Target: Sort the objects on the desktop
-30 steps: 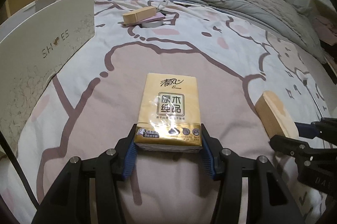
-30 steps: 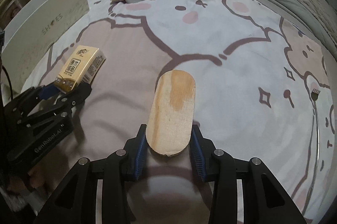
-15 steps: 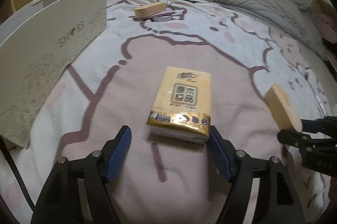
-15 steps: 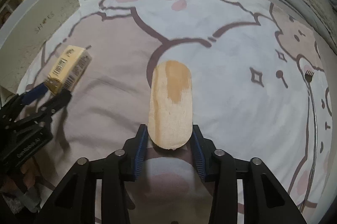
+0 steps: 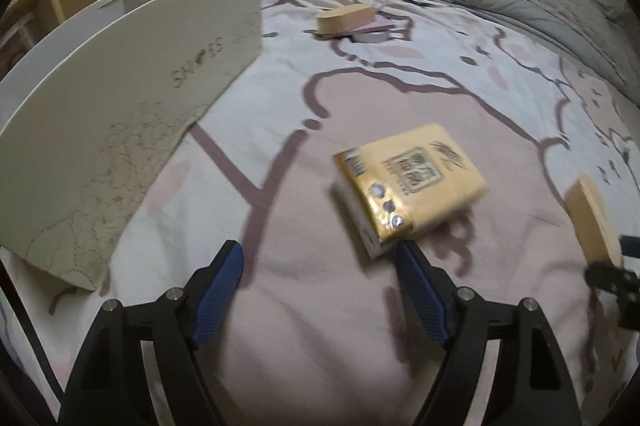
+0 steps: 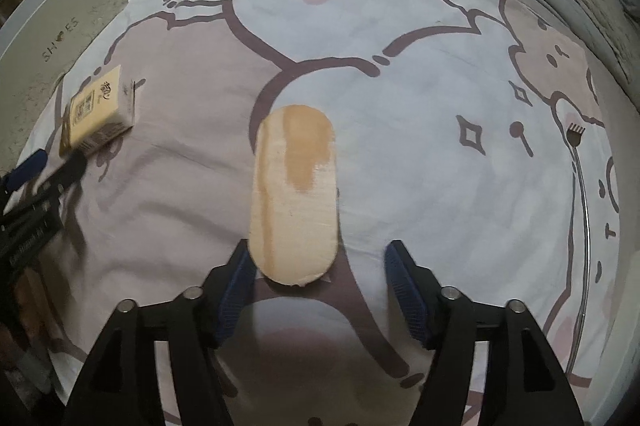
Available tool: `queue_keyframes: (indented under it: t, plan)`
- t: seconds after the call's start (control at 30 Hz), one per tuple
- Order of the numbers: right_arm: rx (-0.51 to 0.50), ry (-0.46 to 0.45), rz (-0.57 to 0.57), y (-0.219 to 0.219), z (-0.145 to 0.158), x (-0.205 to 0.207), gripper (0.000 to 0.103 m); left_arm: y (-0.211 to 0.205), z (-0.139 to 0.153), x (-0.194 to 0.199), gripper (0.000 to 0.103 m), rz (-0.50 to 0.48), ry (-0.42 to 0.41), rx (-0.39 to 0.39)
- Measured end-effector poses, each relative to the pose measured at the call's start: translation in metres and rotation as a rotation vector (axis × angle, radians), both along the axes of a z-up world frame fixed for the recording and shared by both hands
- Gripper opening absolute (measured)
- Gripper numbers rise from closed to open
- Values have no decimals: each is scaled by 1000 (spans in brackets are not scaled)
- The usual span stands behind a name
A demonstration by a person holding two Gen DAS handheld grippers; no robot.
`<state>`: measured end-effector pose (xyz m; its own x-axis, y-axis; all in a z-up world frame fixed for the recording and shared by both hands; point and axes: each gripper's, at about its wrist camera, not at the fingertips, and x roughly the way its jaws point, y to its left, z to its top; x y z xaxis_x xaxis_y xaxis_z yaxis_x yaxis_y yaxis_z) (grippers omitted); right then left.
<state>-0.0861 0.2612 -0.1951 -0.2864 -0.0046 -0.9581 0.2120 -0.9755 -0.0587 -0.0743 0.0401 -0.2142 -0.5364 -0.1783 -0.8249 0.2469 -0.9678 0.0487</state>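
A second ago my left gripper (image 5: 320, 262) was clamped on the tissue pack (image 5: 412, 181); now its jaws are opening and the pack lies free on the bedsheet (image 5: 360, 338), skewed toward two o'clock off the right pad, just ahead of the tips and no longer between them. My right gripper (image 6: 318, 266) likewise had the wooden board (image 6: 294, 193) pinched; its jaws are opening too, the board's near end between them, against the left pad and clear of the right one. The board lies flat at twelve o'clock from that gripper.

The pack's print is smeared by blur in the left view. The shoe box (image 5: 120, 129) at ten o'clock is cut by the frame. Far off at twelve, a second wooden block (image 5: 346, 17) sits atop things I cannot make out.
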Motion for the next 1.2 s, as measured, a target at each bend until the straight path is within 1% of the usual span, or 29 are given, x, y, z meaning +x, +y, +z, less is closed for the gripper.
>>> queue_keyframes:
  t: [0.03,0.2,0.33,0.5,0.6,0.63,0.73,0.83,1.0,1.13,1.2]
  plan:
    - [7,-1,-3,2,0,0,75,-3,0,-1,79,13,-2,-1]
    - [9,-13,2,5,1,-1,76,-21,1,-9,80,70,2,24]
    - [19,-16,1,8,0,-1,79,-23,0,-12,82,74,6,13]
    - [34,-18,-3,16,1,-1,80,-22,-1,-13,85,79,12,-15]
    - [45,-20,-9,23,0,-1,80,-22,-1,-13,88,77,12,-9]
    - [48,-21,-12,25,0,-2,82,-22,-1,-13,90,75,12,-7]
    - [69,-19,-16,32,0,-3,83,-21,-2,-12,94,48,6,1]
    - [93,-17,-25,38,1,-4,83,-17,-2,-14,94,6,-7,-12]
    - [121,-4,-79,51,0,-11,83,-11,2,-14,94,-55,-8,50]
    - [127,8,-136,62,2,-20,83,0,6,-14,94,-100,3,66]
    - [126,13,-144,64,2,-23,83,4,8,-14,94,-119,9,72]
